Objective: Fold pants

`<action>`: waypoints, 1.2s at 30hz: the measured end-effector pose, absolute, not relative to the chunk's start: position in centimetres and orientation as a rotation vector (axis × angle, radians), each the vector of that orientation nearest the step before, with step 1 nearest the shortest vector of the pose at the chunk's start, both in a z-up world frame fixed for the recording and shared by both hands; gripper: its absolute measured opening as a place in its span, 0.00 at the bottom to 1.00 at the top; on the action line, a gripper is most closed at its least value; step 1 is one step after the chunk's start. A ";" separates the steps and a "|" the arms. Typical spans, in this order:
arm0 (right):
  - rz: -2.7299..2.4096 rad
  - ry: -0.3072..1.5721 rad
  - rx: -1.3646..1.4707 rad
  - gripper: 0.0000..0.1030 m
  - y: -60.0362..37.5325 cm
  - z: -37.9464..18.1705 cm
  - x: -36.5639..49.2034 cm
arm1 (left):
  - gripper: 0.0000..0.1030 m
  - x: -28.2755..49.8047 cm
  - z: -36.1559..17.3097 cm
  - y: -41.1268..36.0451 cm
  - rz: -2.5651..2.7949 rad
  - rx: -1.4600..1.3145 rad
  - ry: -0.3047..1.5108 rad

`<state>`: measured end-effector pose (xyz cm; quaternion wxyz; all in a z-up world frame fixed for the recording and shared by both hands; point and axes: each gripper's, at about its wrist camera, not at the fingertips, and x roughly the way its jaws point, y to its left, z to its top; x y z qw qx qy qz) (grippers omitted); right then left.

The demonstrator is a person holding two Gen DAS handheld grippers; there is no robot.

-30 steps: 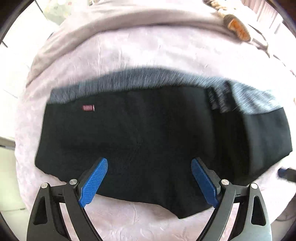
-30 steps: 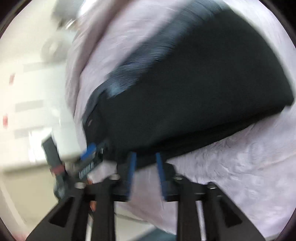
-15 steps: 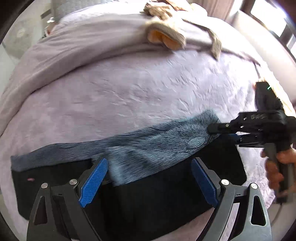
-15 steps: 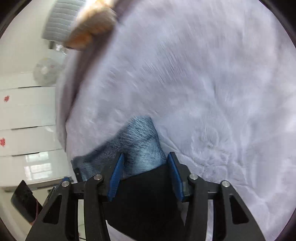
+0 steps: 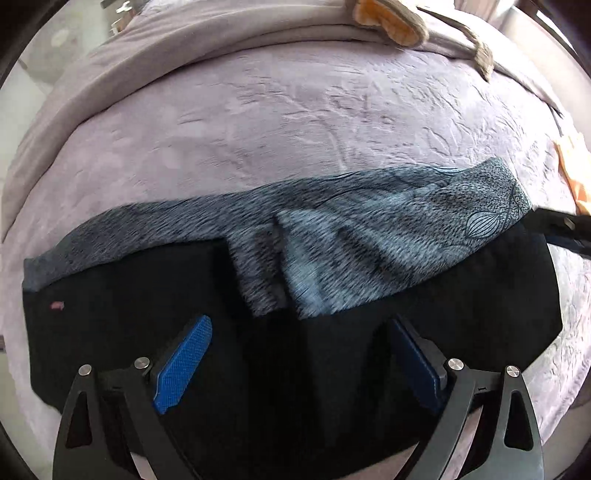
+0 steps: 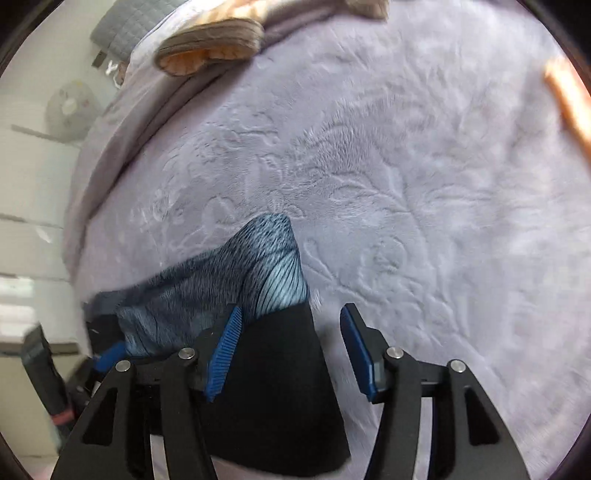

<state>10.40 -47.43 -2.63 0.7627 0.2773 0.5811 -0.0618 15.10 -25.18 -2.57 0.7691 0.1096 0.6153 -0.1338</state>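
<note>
Black pants (image 5: 129,314) with a grey-blue patterned part (image 5: 369,251) lie across the mauve bedspread (image 5: 295,122). My left gripper (image 5: 300,323) hovers over the black cloth, its jaws wide and still opening, gripping nothing. The right gripper (image 5: 565,229) shows at the pants' right end. In the right wrist view, the black corner (image 6: 277,387) lies between the jaws of my right gripper (image 6: 291,309), below the patterned part (image 6: 258,266). Those jaws are opening and neither pad presses the cloth.
A folded mauve blanket (image 5: 221,40) runs along the far side of the bed, with a beige and orange plush item (image 5: 388,22) on it. An orange cloth (image 5: 572,173) lies at the right edge. A white fan (image 6: 74,107) and white cabinets stand left of the bed.
The patterned part now lies spread over the pants' middle and right end. The right gripper's jaws have widened off the cloth corner. Both grippers have shifted across the bed.
</note>
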 end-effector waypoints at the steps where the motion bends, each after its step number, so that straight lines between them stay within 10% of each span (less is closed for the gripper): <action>1: -0.142 1.255 0.571 0.58 -46.7 -1.7 9.7 | 0.94 14.9 -2.4 -24.6 -0.281 0.228 1.335; 6: -0.090 1.238 0.500 0.56 -42.9 1.0 7.1 | 0.94 14.2 -1.7 -21.5 -0.246 0.177 1.356; 9: 0.012 1.271 0.450 0.36 -39.0 1.0 6.9 | 0.94 13.6 -0.9 -20.0 -0.212 0.176 1.352; 36: 0.120 1.386 0.243 0.39 -23.2 -3.6 9.8 | 0.94 6.1 -1.8 -4.2 -0.005 0.085 1.424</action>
